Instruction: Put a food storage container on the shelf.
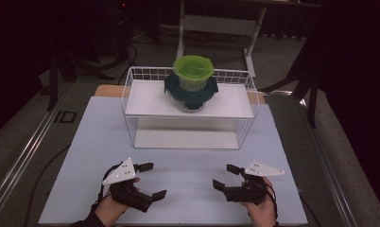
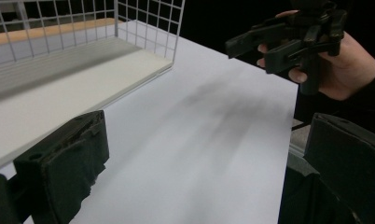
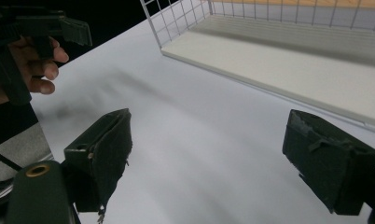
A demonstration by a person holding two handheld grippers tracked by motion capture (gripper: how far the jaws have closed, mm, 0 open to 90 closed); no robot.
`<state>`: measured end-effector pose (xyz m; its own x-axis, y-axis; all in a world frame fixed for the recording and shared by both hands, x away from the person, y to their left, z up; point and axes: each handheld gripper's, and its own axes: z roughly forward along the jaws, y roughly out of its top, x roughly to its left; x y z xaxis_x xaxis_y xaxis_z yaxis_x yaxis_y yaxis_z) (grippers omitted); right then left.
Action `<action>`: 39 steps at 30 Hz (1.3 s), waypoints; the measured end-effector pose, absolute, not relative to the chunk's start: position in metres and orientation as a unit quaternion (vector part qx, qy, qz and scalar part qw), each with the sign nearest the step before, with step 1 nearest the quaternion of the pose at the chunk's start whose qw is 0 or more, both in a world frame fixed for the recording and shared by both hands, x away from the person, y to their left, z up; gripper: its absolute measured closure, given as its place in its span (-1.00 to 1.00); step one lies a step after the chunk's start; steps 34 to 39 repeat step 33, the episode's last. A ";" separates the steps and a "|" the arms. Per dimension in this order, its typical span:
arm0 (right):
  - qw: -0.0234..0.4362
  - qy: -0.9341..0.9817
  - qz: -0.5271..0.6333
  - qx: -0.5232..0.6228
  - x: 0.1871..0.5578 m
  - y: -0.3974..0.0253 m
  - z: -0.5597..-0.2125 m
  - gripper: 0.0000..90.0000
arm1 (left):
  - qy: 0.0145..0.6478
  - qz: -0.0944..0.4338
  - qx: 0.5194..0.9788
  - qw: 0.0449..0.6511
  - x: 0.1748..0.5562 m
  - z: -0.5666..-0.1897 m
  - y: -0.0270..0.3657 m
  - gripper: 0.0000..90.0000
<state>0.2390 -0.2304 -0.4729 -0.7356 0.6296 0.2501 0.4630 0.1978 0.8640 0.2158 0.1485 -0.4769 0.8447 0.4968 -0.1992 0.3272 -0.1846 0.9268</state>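
1. Grippers first: left gripper (image 1: 149, 180) sits low over the pale tabletop (image 1: 188, 175) near the front edge, jaws spread wide, nothing betw. them. Left gripper view confirms: two black pads far apart w/ bare table in the gap.
2. Right gripper (image 1: 226, 176) mirrors it on the right side, also released, jaws apart & empty. Right gripper view shows same: wide gap, table surface only.
3. Both jaw sets point inward toward each other, w/ a stretch of table betw. them. Each held by a hand; left hand (image 1: 113, 204), right hand (image 1: 261, 213) come in from the bottom edge.
4. White wire basket rack (image 1: 131, 101) stands beyond the grippers, mid-table, apart from both. Its open front faces them; a white shelf board (image 1: 145, 101) spans its upper level, a lower board beneath.
5. Stacked food containers (image 1: 192, 87) sit on the upper shelf, roughly centre, toward the back: clear tub w/ dark teal clip lid below, smaller one w/ lime-green lid (image 1: 194, 67) on top.
6. Stack is well apart from both claws – farther away, higher, about midway betw. them laterally.
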 end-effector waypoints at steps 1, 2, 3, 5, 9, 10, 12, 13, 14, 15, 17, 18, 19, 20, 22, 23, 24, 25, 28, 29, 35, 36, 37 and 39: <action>0.082 0.771 0.522 0.355 0.238 -0.232 -0.475 -0.66 | 0.270 0.072 0.766 0.579 0.215 -0.478 0.149 -1.00; 0.087 0.773 0.518 0.355 0.236 -0.233 -0.476 -0.66 | 0.270 0.075 0.767 0.577 0.214 -0.480 0.150 -1.00; 0.090 0.775 0.517 0.353 0.235 -0.235 -0.477 -0.66 | 0.270 0.075 0.769 0.575 0.214 -0.482 0.150 -1.00; 0.094 0.773 0.517 0.355 0.233 -0.240 -0.480 -0.66 | 0.269 0.076 0.769 0.574 0.212 -0.485 0.151 -1.00; 0.096 0.775 0.513 0.357 0.228 -0.247 -0.485 -0.66 | 0.281 0.070 0.764 0.577 0.213 -0.494 0.156 -1.00; 0.096 0.775 0.512 0.357 0.227 -0.249 -0.487 -0.66 | 0.282 0.072 0.765 0.575 0.213 -0.496 0.156 -1.00; 0.104 0.778 0.507 0.357 0.224 -0.252 -0.489 -0.66 | 0.282 0.080 0.766 0.572 0.213 -0.497 0.157 -1.00; 0.107 0.779 0.505 0.355 0.223 -0.254 -0.490 -0.66 | 0.280 0.084 0.768 0.570 0.212 -0.497 0.157 -1.00; 0.108 0.778 0.509 0.354 0.223 -0.257 -0.491 -0.66 | 0.278 0.087 0.769 0.568 0.211 -0.498 0.156 -1.00; 0.110 0.777 0.508 0.356 0.223 -0.260 -0.491 -0.66 | 0.276 0.088 0.769 0.569 0.211 -0.498 0.156 -1.00; 0.114 0.775 0.506 0.361 0.223 -0.265 -0.494 -0.66 | 0.272 0.091 0.768 0.572 0.211 -0.499 0.157 -1.00; 0.114 0.775 0.504 0.364 0.223 -0.268 -0.496 -0.67 | 0.272 0.092 0.767 0.574 0.211 -0.500 0.158 -1.00; 0.114 0.776 0.501 0.367 0.225 -0.270 -0.497 -0.67 | 0.275 0.096 0.766 0.573 0.212 -0.501 0.159 -1.00; 0.116 0.775 0.499 0.369 0.226 -0.271 -0.498 -0.67 | 0.277 0.101 0.766 0.571 0.212 -0.502 0.160 -1.00; 0.122 0.777 0.498 0.366 0.228 -0.273 -0.498 -0.67 | 0.277 0.106 0.767 0.569 0.213 -0.503 0.161 -1.00; 0.127 0.777 0.495 0.366 0.229 -0.274 -0.498 -0.67 | 0.277 0.111 0.768 0.567 0.213 -0.503 0.162 -1.00; 0.125 0.777 0.497 0.366 0.229 -0.275 -0.498 -0.67 | 0.276 0.114 0.767 0.568 0.213 -0.503 0.162 -1.00; 0.123 0.777 0.497 0.367 0.230 -0.275 -0.499 -0.67 | 0.278 0.112 0.764 0.571 0.213 -0.503 0.163 -1.00; 0.122 0.780 0.492 0.366 0.231 -0.274 -0.501 -0.67 | 0.279 0.115 0.762 0.573 0.214 -0.503 0.164 -1.00; 0.122 0.781 0.491 0.366 0.232 -0.274 -0.502 -0.67 | 0.281 0.114 0.762 0.572 0.214 -0.503 0.164 -1.00; 0.120 0.782 0.490 0.367 0.232 -0.274 -0.502 -0.67 | 0.280 0.113 0.762 0.574 0.214 -0.504 0.164 -1.00; 0.120 0.782 0.490 0.367 0.232 -0.274 -0.502 -0.67 | 0.280 0.113 0.762 0.574 0.214 -0.504 0.164 -1.00; 0.120 0.782 0.490 0.367 0.232 -0.274 -0.502 -0.67 | 0.280 0.113 0.762 0.574 0.214 -0.504 0.164 -1.00; 0.120 0.782 0.490 0.367 0.232 -0.274 -0.502 -0.67 | 0.280 0.113 0.762 0.574 0.214 -0.504 0.164 -1.00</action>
